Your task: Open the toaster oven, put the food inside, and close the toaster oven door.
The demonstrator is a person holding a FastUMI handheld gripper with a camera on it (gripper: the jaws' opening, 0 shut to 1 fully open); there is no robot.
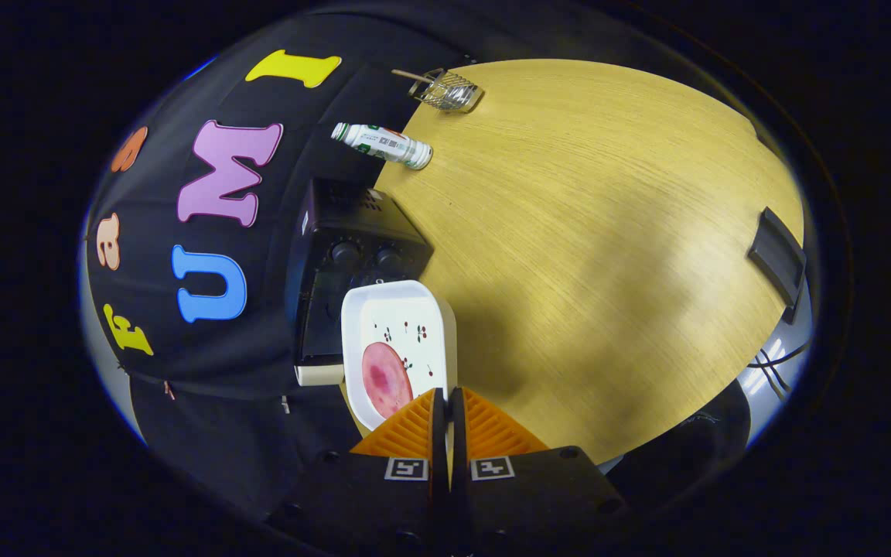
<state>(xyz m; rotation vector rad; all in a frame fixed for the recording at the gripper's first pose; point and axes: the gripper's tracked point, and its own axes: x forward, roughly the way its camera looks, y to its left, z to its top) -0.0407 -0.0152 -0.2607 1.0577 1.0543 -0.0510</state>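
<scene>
Sweeping from the left, we start at the toaster oven, a dark box sitting against the booth's cloth wall at the table's edge, its two knobs turned toward us and its door, as far as I can judge from the pale strip at its near end, hanging open. Right beside it, and overlapping its front in this view, comes the white tray with the round pink slice of food lying on its near half. Now the key relation: the tray runs straight ahead of the gripper, long axis along the fingers' line, and the oven lies just to the left of that line. The orange fingers are clenched nearly together, and the tray's near rim appears pinched in the slim gap between them, so I call it a grasp on the tray. Whether the tray is lifted or resting, I cannot tell. Moving right, the wooden table opens out, with a white bottle on its side and a wire basket far beyond, and a dark block well off to the right. My read: the next move calls for a swing leftward into the oven's mouth.
</scene>
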